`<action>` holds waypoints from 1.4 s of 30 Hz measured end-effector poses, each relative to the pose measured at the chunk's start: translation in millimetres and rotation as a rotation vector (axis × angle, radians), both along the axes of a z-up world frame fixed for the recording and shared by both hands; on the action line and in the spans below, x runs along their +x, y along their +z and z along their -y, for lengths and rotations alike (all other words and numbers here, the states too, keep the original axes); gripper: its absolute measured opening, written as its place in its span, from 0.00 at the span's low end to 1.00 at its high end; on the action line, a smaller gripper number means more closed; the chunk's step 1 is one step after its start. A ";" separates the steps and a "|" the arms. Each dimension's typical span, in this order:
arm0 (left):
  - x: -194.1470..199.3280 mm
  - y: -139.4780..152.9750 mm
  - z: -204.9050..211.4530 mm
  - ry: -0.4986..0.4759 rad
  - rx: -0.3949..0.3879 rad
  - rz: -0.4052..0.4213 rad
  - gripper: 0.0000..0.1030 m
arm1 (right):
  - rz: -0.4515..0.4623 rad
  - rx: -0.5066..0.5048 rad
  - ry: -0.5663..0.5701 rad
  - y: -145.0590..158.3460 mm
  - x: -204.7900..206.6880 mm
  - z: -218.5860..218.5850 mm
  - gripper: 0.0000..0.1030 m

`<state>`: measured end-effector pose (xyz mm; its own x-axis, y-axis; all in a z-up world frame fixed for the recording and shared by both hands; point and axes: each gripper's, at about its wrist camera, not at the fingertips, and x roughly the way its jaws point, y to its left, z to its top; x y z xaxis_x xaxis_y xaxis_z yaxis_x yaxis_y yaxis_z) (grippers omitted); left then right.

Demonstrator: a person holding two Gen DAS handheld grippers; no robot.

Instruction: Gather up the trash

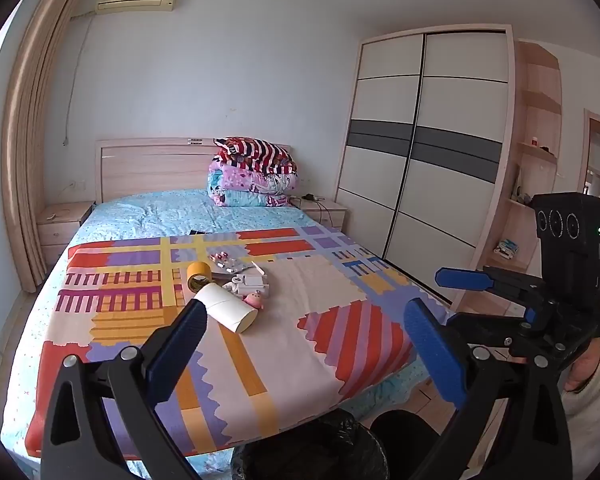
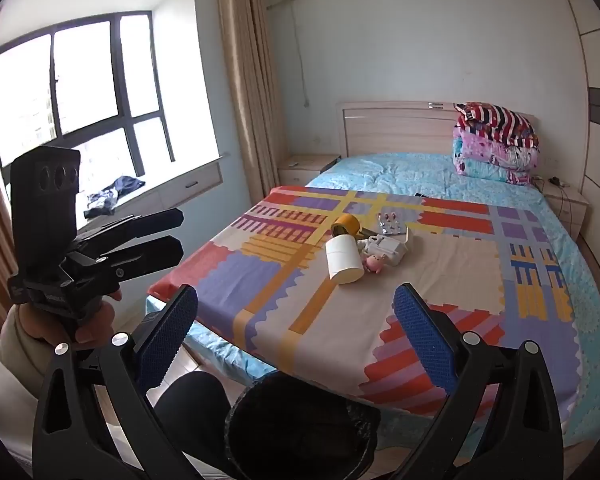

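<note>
Holding both grippers apart and empty, above the foot of the bed. Left gripper standing released, blue pads wide, nothing between. Right gripper also released, holding nothing.

Lying in one small heap on the patchwork bedcover: white paper roll with cardboard core, yellow tape roll, silver blister packs, white plastic packaging, small pink pig figure. Waiting just below the grippers, at the bed edge: black-lined trash bin.

Probably starting with the nearest piece, the paper roll. Advising: coming over it across its width, closing gently on the round side so as not to crush or roll it away, then carrying it straight back over the bin. Leaving the pig figure, perhaps not trash.
</note>
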<state>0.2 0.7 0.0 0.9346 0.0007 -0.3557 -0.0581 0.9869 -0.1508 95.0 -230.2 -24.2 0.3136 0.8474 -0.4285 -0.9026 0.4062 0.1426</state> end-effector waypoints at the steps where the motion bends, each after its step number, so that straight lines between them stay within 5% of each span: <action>1: -0.1 0.1 -0.5 0.002 -0.001 0.001 0.92 | -0.001 0.000 0.000 0.1 0.1 0.1 0.97; 42: 0.4 -1.8 -3.5 -0.011 -0.006 -0.005 0.92 | 0.000 -0.001 0.012 0.8 3.3 -6.6 0.97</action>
<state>0.6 4.2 -1.8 0.9326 -0.0116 -0.3606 -0.0484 0.9864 -0.1568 98.3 -223.5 -23.4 0.3032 0.8510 -0.4289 -0.9076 0.3950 0.1421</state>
